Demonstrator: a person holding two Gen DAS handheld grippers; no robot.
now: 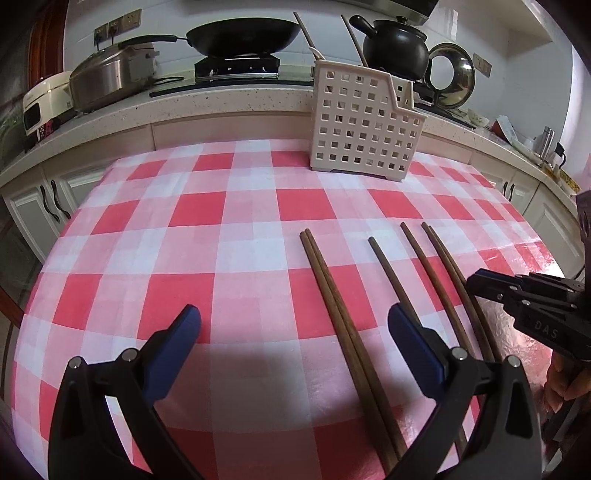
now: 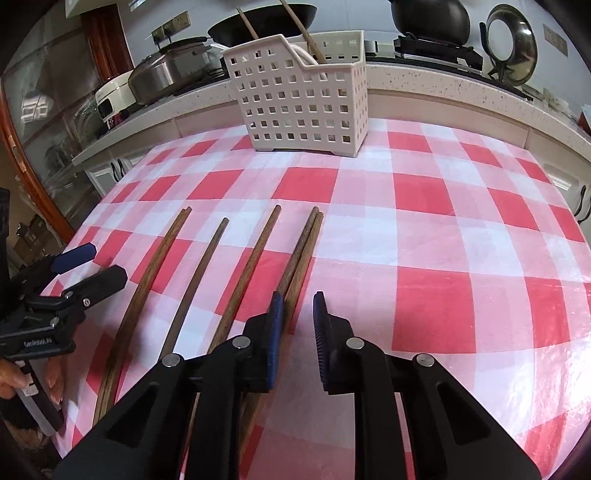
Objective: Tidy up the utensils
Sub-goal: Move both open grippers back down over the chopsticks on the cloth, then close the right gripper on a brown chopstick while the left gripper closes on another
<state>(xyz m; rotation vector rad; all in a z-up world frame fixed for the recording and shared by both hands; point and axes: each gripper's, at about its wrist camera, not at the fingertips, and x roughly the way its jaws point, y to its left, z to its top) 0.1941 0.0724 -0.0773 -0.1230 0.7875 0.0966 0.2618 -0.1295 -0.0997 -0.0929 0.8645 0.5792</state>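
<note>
Several brown wooden chopsticks lie side by side on the red-and-white checked tablecloth [image 1: 243, 206]: a touching pair [image 1: 325, 280], two singles [image 1: 388, 269] [image 1: 424, 266] and another pair [image 1: 447, 266]. My left gripper [image 1: 295, 325] is open wide and straddles the left pair, low over the cloth. My right gripper [image 2: 298, 299] shows only a narrow gap between its blue pads, with bare cloth in it. The rightmost pair [image 2: 303, 251] runs under its left finger [image 2: 275, 332]. A white perforated utensil holder [image 2: 299, 96] stands at the table's far edge with two chopsticks upright in it.
Behind the table runs a kitchen counter [image 1: 221, 99] with a wok [image 1: 243, 35], a black clay pot [image 1: 395, 48], a steel lid [image 1: 454, 74] and cookers. Cabinet doors [image 1: 48, 199] sit below it. A hand [image 2: 22, 376] holds the left gripper [image 2: 92, 267].
</note>
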